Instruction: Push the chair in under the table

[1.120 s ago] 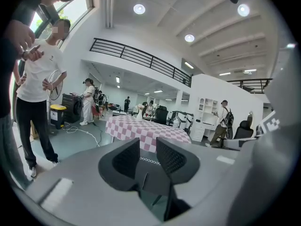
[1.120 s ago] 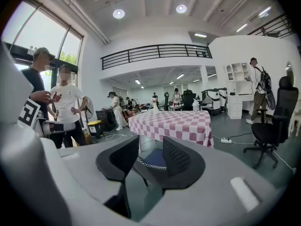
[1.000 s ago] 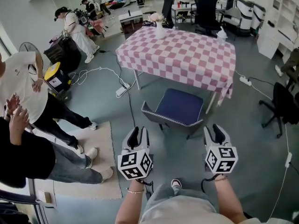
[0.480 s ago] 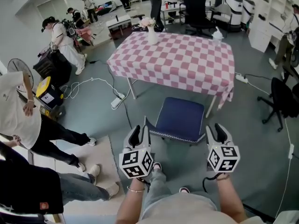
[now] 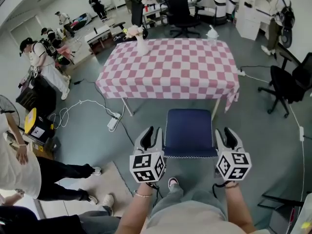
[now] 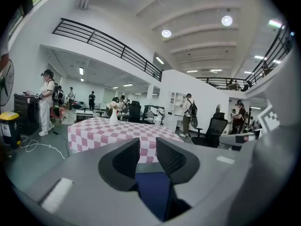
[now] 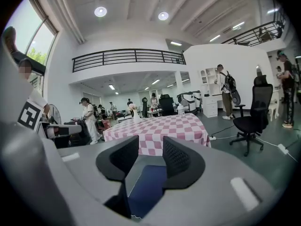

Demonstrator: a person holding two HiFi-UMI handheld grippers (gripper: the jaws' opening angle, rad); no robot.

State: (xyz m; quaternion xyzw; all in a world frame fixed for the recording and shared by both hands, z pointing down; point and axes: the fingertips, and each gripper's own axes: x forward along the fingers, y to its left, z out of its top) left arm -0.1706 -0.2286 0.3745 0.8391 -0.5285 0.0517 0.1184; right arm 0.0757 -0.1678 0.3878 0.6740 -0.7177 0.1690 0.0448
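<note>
At the chair's near left corner, the left gripper (image 5: 152, 132) is hovering with its jaws standing apart and gripping nothing; only the blue seat is showing beyond them. The chair (image 5: 190, 130) is standing square to the table (image 5: 170, 67), with its seat wholly out from under the checked cloth and its far edge lying just short of the hem. At the chair's near right corner, the right gripper (image 5: 225, 134) is hovering likewise, jaws parted and empty.

In the inspector's judgement, both grippers should be bearing on the chair's near edge evenly, so that it is travelling straight between the table's near legs. The right leg (image 5: 215, 112) appears the closer to the seat, so any skew that way risks a knock and could be rocking the vase (image 5: 141, 45) on the table.

Left of the chair, a power strip (image 5: 113, 122) and its cable are lying on the floor, clear of the path. Right of the chair, an office chair (image 5: 287, 84) is standing well apart, obstructing nothing.
</note>
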